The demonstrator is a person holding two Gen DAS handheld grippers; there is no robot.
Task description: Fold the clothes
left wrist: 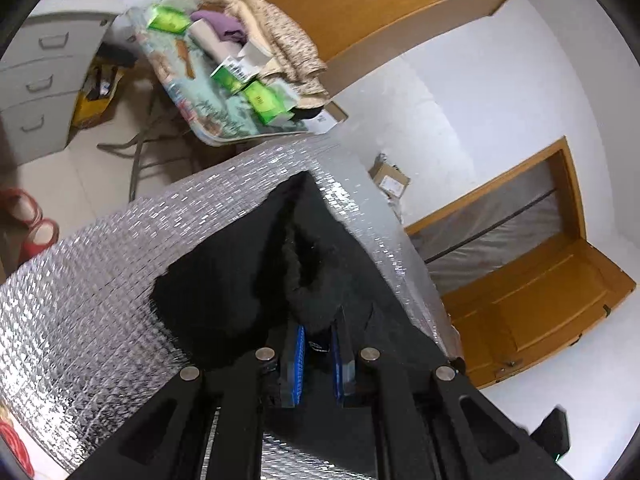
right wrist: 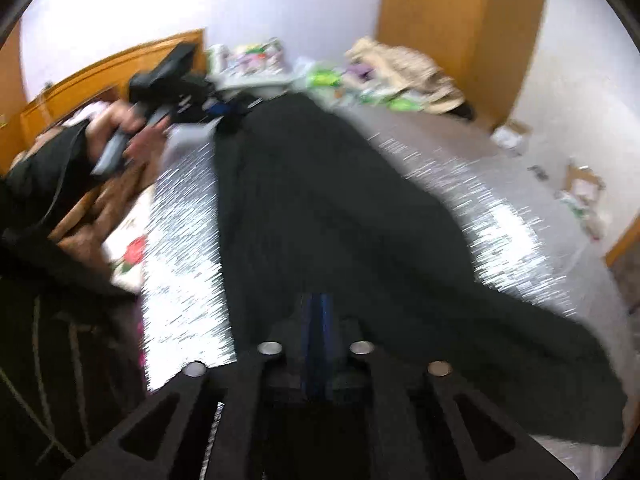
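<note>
Closest to my left lens are the blue pads [left wrist: 298,360] of the left gripper [left wrist: 318,354], drawn in on a thick fuzzy hem of the black garment [left wrist: 224,280]; the cloth bunches between them, so I read that as a firm pinch. The garment lies across the silver foil mat [left wrist: 88,280] that covers the work surface, one corner reaching toward the mat's far edge.

In the right wrist view the picture is smeared, but the right gripper [right wrist: 318,320] has its blue pads nearly together with dark cloth running straight out from them, which I take as a hold on the near edge of the garment. From there the fabric stretches away toward the person's hand [right wrist: 120,128], which carries the other gripper at the far end.

I judge the step in hand to be lifting or tensioning two edges for a fold. To do it well, I want both pinches kept deep enough that the plush hem cannot creep out, the two hands moved together so the cloth stays taut without twisting, and the carried edge laid down square onto the rest of the garment. The cluttered side table [left wrist: 208,120] with green packets [left wrist: 264,100] stands well apart from the work.
</note>
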